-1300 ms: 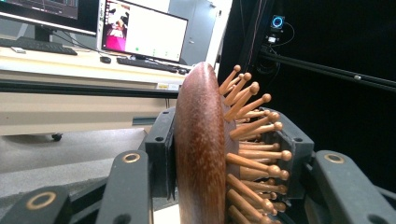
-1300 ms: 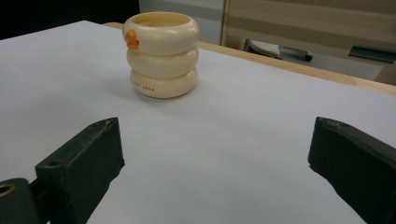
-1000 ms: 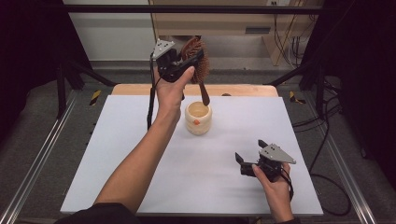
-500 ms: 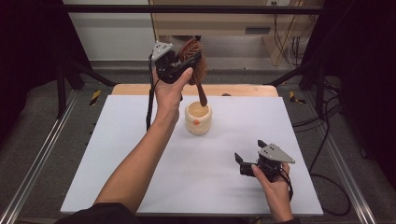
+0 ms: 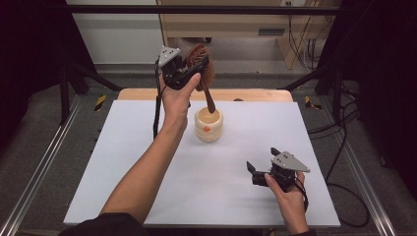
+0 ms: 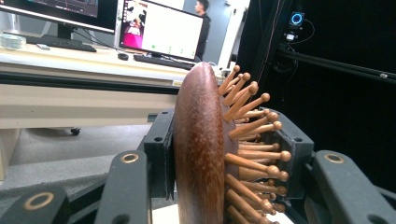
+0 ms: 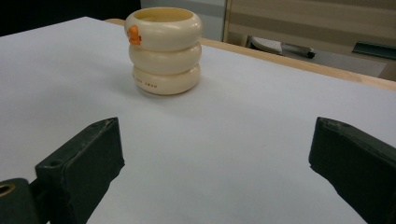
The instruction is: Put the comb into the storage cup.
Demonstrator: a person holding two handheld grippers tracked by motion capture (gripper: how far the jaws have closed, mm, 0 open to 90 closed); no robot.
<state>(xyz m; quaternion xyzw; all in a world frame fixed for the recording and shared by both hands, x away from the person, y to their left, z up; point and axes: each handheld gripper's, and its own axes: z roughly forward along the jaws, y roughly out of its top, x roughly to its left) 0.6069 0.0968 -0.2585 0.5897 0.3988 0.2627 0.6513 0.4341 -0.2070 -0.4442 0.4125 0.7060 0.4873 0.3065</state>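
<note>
The left gripper (image 5: pixel 193 69) is raised over the far part of the table, its jaws closed on the head of a brown wooden hairbrush (image 5: pixel 202 73). From the high view the brush hangs tilted, with its dark handle pointing down toward a cream cup (image 5: pixel 208 125) and the handle tip just above the cup's mouth; I cannot tell whether the tip is inside the rim. In the left gripper view the hairbrush (image 6: pixel 205 154) stands upright between the two black jaws, its smooth rounded back against one jaw and its ball-tipped wooden pins toward the other. The cup stands upright on the white table (image 5: pixel 123 162), nearer the far edge than the near one, and in the right gripper view the cup (image 7: pixel 164 50) looks like three stacked rings with a small orange mark near its top. The right gripper (image 5: pixel 254 173) is held low at the near right part of the table, well apart from the cup, with its jaws spread wide and nothing between them, pointing toward the cup.
</note>
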